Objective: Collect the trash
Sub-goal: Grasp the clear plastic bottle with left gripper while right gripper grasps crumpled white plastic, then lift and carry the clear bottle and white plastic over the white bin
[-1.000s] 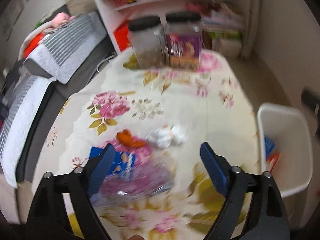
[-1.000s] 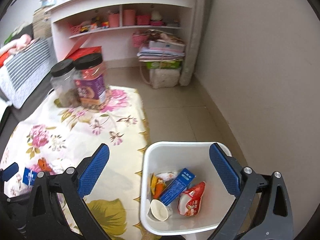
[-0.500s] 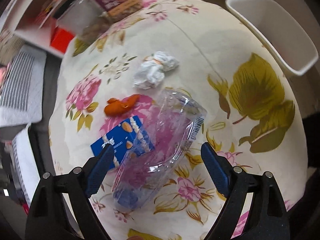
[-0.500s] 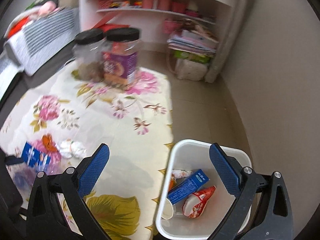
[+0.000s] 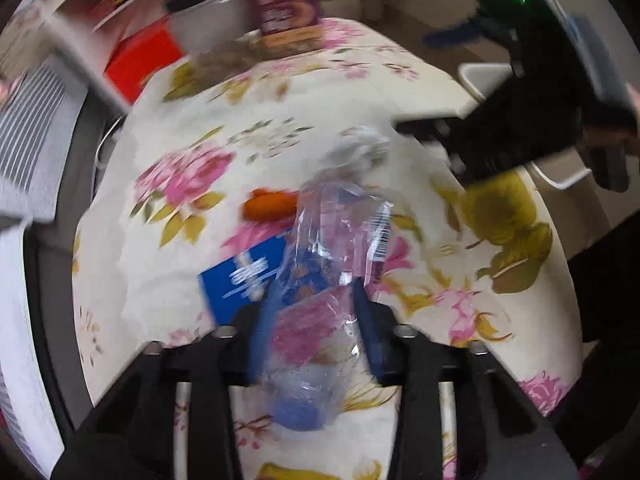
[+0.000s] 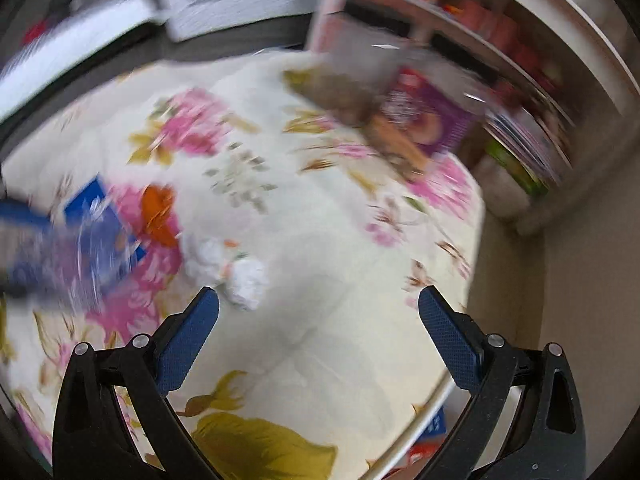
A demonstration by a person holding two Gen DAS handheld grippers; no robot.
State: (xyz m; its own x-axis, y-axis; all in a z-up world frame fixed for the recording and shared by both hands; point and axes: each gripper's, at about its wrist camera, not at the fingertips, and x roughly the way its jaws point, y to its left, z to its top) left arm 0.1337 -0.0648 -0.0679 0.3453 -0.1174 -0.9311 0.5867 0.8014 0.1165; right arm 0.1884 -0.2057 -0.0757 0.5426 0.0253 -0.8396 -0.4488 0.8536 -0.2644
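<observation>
My left gripper (image 5: pixel 316 312) is shut on a crushed clear plastic bottle (image 5: pixel 328 264) with a blue cap, over the floral tablecloth (image 5: pixel 304 128). Beside it lie a blue wrapper (image 5: pixel 244 272), an orange scrap (image 5: pixel 268 206) and a crumpled white tissue (image 5: pixel 360 148). My right gripper (image 6: pixel 318 308) is open and empty above the cloth, with the white tissue (image 6: pixel 244 274) just past its left fingertip. The blue wrapper (image 6: pixel 102 220) and orange scrap (image 6: pixel 160 212) lie further left. The white bin (image 5: pixel 484 76) stands at the table's right side, partly hidden by the right gripper.
Two black-lidded jars (image 5: pixel 208 12) stand at the table's far end, with a white shelf unit behind. A striped grey cushion (image 5: pixel 28 128) lies at the left. The bin's rim (image 6: pixel 424 420) with trash inside shows at the bottom of the right wrist view. Both views are blurred.
My left gripper has closed on the clear bottle. My right gripper has swung from over the bin to over the table, near the white tissue.
</observation>
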